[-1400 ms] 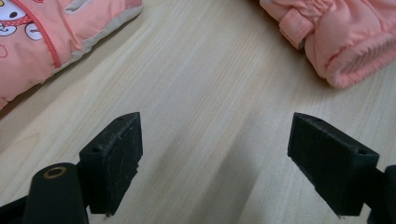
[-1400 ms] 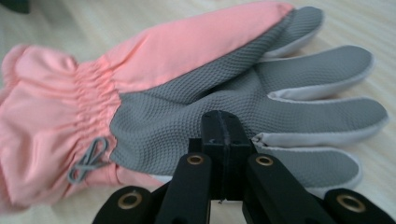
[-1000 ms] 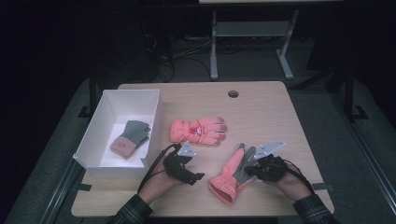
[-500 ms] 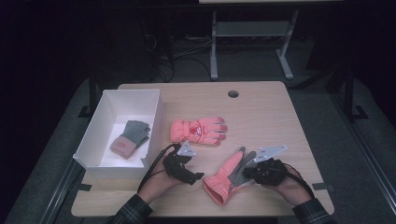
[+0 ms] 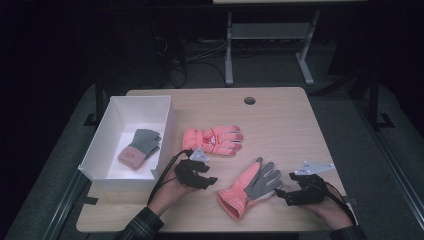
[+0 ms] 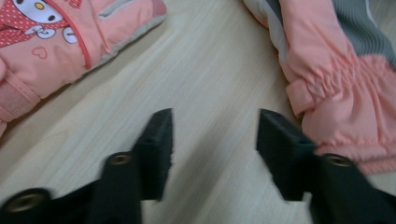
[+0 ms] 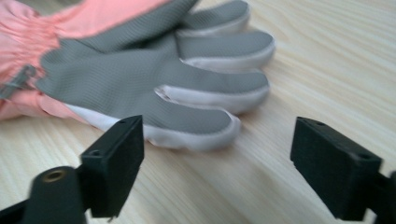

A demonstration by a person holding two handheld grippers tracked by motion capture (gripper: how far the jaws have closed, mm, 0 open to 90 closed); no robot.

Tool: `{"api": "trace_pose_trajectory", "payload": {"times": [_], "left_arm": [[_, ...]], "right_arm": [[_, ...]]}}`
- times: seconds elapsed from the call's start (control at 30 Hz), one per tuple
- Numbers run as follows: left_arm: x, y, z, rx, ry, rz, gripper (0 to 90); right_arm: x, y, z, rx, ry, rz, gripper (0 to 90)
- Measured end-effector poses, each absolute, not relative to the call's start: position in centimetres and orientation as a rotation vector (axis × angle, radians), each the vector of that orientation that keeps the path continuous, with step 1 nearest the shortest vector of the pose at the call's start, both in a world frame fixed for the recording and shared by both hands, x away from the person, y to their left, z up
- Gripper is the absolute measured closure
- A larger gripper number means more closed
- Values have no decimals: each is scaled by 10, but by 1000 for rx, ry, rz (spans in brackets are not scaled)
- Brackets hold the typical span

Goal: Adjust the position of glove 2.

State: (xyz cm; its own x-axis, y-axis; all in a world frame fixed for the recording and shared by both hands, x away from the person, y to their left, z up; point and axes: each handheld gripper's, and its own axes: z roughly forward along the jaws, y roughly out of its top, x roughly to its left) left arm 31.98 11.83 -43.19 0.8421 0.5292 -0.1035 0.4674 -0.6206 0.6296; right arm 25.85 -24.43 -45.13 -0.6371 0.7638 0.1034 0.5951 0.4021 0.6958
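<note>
The palm-up glove lies low in the frame, its long axis slanting from cuff at lower left to fingertips at upper right. The right gripper, jaws just opened and empty, sits beside the fingertips; the left gripper, jaws half closed on nothing, faces the cuff. Farther up lie the second pink glove and the white box.

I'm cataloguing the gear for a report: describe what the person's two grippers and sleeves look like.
Both grippers are black. The left gripper and the right gripper each carry a grey three-cornered plate on top and trail a black cable. Their jaws are blocky, flat-faced black bars with brass-coloured screws at the base. The person wears a dark plaid sleeve on the left arm.
</note>
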Motion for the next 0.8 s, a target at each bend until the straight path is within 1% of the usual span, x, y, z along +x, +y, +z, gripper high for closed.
{"api": "trace_pose_trajectory", "payload": {"times": [0.03, 0.13, 0.17, 0.27, 0.43, 0.53, 0.63, 0.8], "left_arm": [[322, 117, -431, 2335, 732, 116, 693], [329, 114, -427, 2346, 741, 137, 874], [333, 110, -426, 2337, 769, 164, 896], [340, 108, -424, 2352, 790, 186, 897], [366, 101, -417, 2310, 851, 264, 897], [375, 100, -415, 2305, 866, 286, 897], [390, 95, -418, 2302, 895, 322, 897], [402, 93, -423, 2309, 934, 340, 897]], "right_arm": [[257, -247, -453, 1220, 2430, 1050, 155], [255, -248, -453, 1222, 2419, 1048, 150], [254, -248, -453, 1228, 2418, 1048, 150], [254, -248, -453, 1217, 2424, 1051, 149], [254, -248, -453, 1214, 2424, 1057, 144], [254, -249, -454, 1214, 2421, 1062, 144], [254, -249, -454, 1222, 2424, 1059, 144], [255, -249, -454, 1220, 2422, 1060, 144]]}}
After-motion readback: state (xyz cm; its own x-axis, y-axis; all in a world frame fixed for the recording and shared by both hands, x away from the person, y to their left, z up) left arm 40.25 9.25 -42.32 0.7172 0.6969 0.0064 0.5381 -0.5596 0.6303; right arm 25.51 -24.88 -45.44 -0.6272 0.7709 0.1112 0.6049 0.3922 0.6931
